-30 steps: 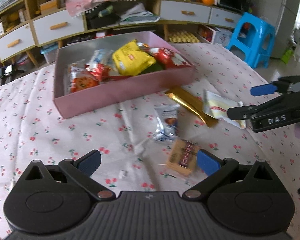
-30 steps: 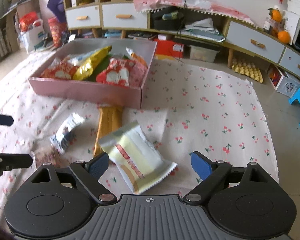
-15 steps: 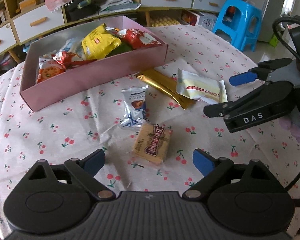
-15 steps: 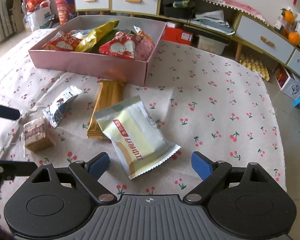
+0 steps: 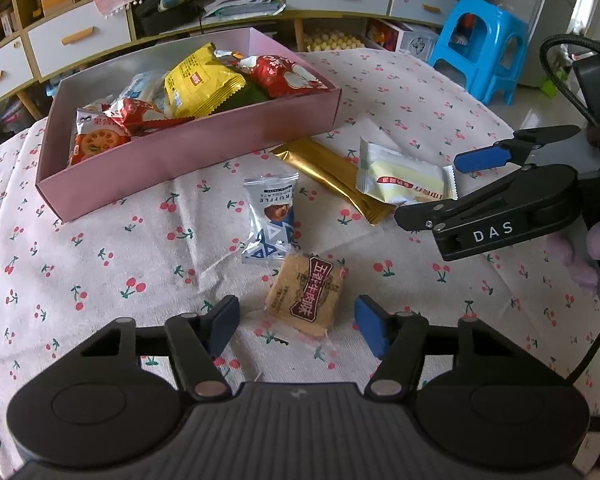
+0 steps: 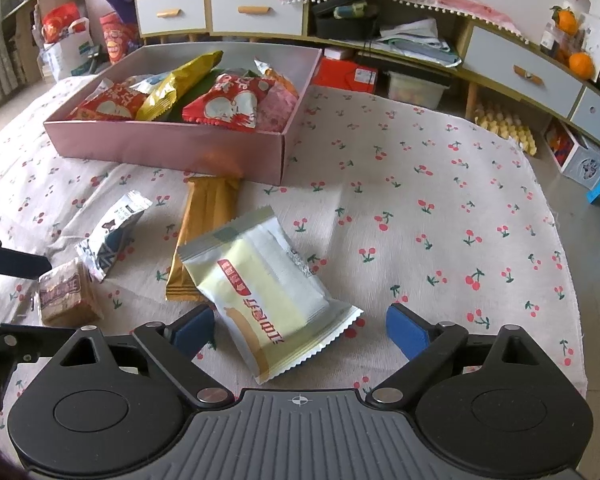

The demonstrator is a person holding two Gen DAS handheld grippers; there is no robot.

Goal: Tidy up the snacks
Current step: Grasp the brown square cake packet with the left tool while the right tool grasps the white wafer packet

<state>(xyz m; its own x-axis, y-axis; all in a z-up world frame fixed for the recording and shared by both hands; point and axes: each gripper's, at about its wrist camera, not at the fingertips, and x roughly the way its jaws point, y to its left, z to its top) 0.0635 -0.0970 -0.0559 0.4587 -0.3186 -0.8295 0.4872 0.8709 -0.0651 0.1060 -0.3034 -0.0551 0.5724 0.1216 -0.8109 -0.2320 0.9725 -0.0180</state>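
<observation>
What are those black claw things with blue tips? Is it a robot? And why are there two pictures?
No robot: a person holds one grabbing tool in each hand, with a camera on each. One picture looks along the left gripper, the other along the right gripper. On the cherry tablecloth sits a pink box of snacks. Loose snacks lie near it: a brown biscuit, a blue-and-white candy, a gold bar and a pale yellow packet. The left fingers have just been closing around the biscuit, not touching yet. The right fingers are open around the packet. Nothing is held.

Four snack packets (image 5: 306, 294) lie before box (image 5: 204, 152).
</observation>
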